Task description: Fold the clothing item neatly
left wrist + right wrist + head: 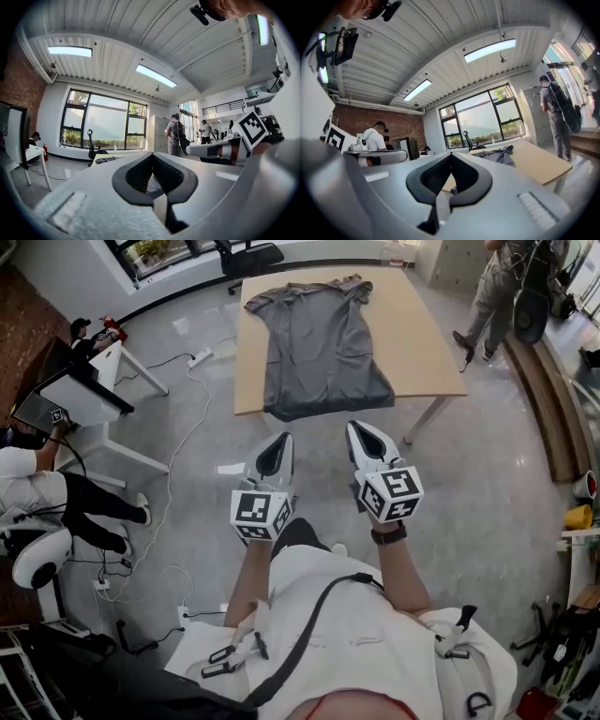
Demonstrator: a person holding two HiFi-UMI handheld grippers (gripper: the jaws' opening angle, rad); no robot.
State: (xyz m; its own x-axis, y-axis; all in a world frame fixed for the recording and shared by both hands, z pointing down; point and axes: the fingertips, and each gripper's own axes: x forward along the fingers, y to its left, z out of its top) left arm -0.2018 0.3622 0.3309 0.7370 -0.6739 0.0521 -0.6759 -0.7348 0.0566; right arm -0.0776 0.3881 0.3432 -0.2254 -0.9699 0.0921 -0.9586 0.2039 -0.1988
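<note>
Both claws clenched and empty; shirt lies untouched on the table.
Dark grey short-sleeved T-shirt (319,343) is spread flat on the light wooden rectangular table (417,343), collar at the far end, hem hanging slightly over the near edge. Left gripper (279,440) and right gripper (357,428) are held side by side over the grey floor, near the table's near edge, pointing towards it, clear of the cloth. In each gripper view the jaws meet at the tips with nothing between them. A standing person (495,287) is beyond the table's far right corner.
</note>
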